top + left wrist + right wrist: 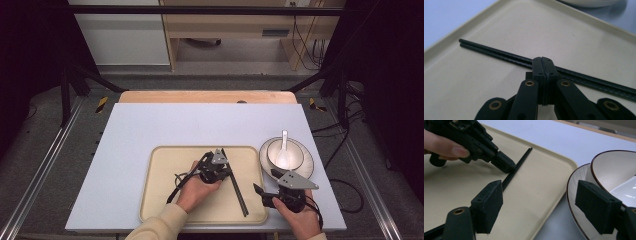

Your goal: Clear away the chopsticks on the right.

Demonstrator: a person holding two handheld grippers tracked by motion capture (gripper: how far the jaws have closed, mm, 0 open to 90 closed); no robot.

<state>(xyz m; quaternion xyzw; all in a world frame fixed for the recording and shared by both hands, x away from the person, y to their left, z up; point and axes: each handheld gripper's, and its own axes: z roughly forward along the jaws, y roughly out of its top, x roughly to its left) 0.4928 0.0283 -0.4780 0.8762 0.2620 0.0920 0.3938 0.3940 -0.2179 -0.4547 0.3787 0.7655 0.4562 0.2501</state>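
Two black chopsticks [237, 187] lie side by side on a beige tray [165, 200], running from its far middle to its near right. My left gripper [228, 171] is shut, with nothing between its jaws. Its tip [542, 65] rests against the chopsticks [499, 53] at mid-length. The right gripper view shows the left gripper [507, 167] touching the chopsticks [520, 163] from the side. My right gripper [266, 182] hovers open at the tray's near right corner, its pads [487, 206] wide apart over the tray edge [536, 195].
To the right of the tray a white plate [309, 167] with a dark rim carries a white bowl [296, 149] with a white spoon [283, 152] in it. The bowl [614, 165] is close to my right gripper. Pale blue table [130, 140] lies bare to the left and far side.
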